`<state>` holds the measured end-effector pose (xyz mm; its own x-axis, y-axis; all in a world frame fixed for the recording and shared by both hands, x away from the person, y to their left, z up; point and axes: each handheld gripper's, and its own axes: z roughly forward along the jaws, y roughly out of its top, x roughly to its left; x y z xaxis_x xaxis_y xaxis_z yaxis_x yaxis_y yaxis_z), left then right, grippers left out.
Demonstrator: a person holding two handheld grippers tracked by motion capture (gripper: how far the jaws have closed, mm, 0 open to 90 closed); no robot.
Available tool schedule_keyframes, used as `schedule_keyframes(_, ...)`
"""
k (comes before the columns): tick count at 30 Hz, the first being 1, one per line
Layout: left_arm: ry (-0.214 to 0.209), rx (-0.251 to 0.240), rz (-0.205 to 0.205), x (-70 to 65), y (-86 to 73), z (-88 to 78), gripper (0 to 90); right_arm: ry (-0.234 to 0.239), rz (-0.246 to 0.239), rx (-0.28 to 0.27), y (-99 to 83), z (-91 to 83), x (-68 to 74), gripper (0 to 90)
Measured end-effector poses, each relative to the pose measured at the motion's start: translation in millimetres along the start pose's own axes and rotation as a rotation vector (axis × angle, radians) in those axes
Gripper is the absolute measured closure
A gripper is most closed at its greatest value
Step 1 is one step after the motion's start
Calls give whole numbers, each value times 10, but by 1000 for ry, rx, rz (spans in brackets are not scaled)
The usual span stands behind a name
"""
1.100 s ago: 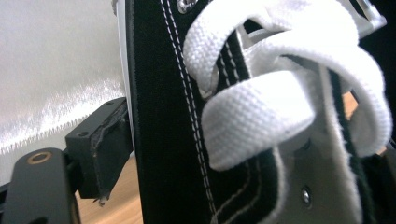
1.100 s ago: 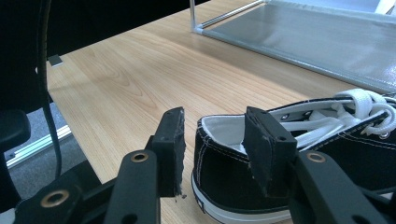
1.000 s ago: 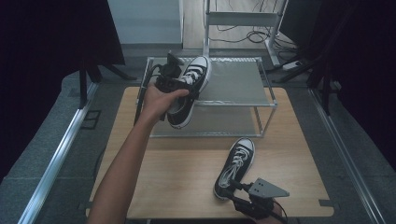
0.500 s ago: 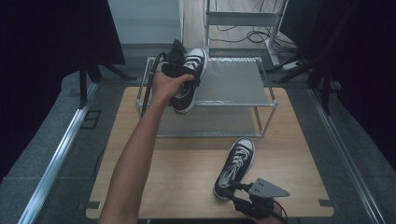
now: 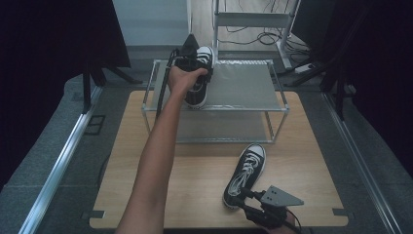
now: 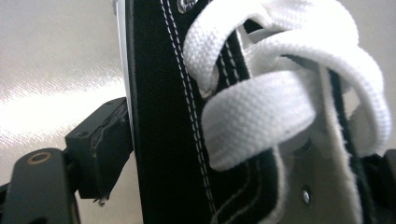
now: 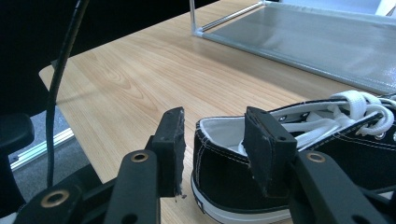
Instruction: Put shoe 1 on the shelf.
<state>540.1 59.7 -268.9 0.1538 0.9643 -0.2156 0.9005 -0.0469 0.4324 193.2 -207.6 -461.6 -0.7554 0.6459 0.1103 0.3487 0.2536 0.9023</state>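
Left hand-held gripper was out over the top shelf of the metal shoe rack, at its left end, the forearm stretched up from the bottom of the high view. It held a black-and-white sneaker, toe pointing away from the person, the shoe over the grey shelf surface near the rack's left rail; could not tell whether the sole touched the shelf. In the left gripper view the jaws were clamped on that sneaker's black canvas side, one jaw pad pressed flat against the canvas at the left, white laces looped close in front of the lens, pale shelf fabric behind.

Right hand-held gripper sat low at the near edge of the table, grey three-cornered plate on top. Second sneaker lay upright on the wooden table in front of the rack, toe toward the rack, heel toward the person. In the right gripper view the jaws stood partly open astride the heel: right jaw inside the shoe's opening against the collar, left jaw outside the heel with a clear gap between pad and canvas. No squeeze on the shoe visible. The two sneakers lay well apart, one up on the rack, one down on the table.
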Motion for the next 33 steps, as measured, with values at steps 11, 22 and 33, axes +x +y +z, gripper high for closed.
schedule_keyframes(11,49,27,-72,15,213,143,164,-1,4,1,0,3,-3,582)
schedule_keyframes(22,96,61,-104,43,267,310,161,2,5,2,-5,4,-10,582)
schedule_keyframes(33,110,119,-147,79,301,401,150,8,1,11,-16,28,14,581)
